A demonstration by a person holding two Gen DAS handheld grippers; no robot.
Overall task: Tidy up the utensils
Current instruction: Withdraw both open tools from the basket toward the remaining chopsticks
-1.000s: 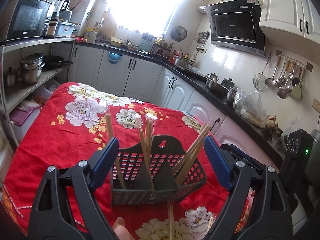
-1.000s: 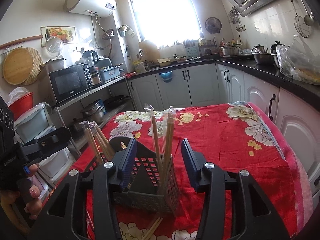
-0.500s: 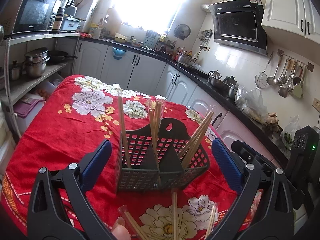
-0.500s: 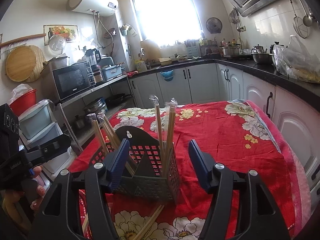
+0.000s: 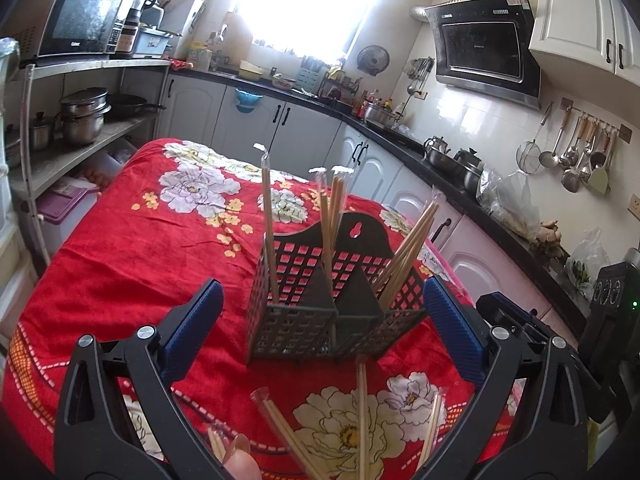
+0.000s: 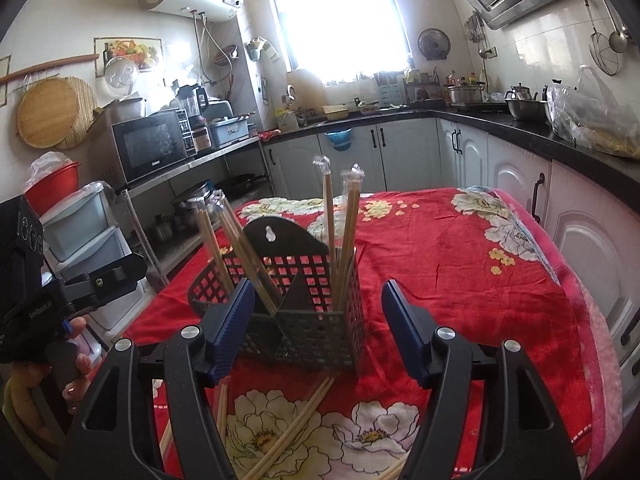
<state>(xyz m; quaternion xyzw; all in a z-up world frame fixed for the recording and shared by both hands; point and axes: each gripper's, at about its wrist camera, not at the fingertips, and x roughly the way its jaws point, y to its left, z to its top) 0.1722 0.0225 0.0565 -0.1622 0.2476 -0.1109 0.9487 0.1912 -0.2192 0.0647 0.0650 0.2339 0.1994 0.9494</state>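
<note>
In the left wrist view, the left gripper (image 5: 320,324) hangs wide open and empty, its blue pads flanking but not touching a dark gray slotted utensil caddy (image 5: 334,300) that stands upright near the middle of the red floral tablecloth (image 5: 132,248). The caddy has three compartments: one wrapped chopstick pair (image 5: 269,236) stands almost vertical in the left one, a second bundle (image 5: 331,220) rises from the middle, and a third bundle (image 5: 406,252) leans up and to the right from the right one. Loose chopsticks (image 5: 362,412) lie flat on the cloth just in front of the caddy, their long axes running toward the camera; at least four pieces show. Bare cloth stretches to the left and behind. In the right wrist view, the right gripper (image 6: 318,328) is likewise spread wide with nothing held, the caddy (image 6: 304,300) between and beyond its pads, open cloth (image 6: 472,272) to the right, and loose chopsticks (image 6: 296,428) lying diagonally in front.
</note>
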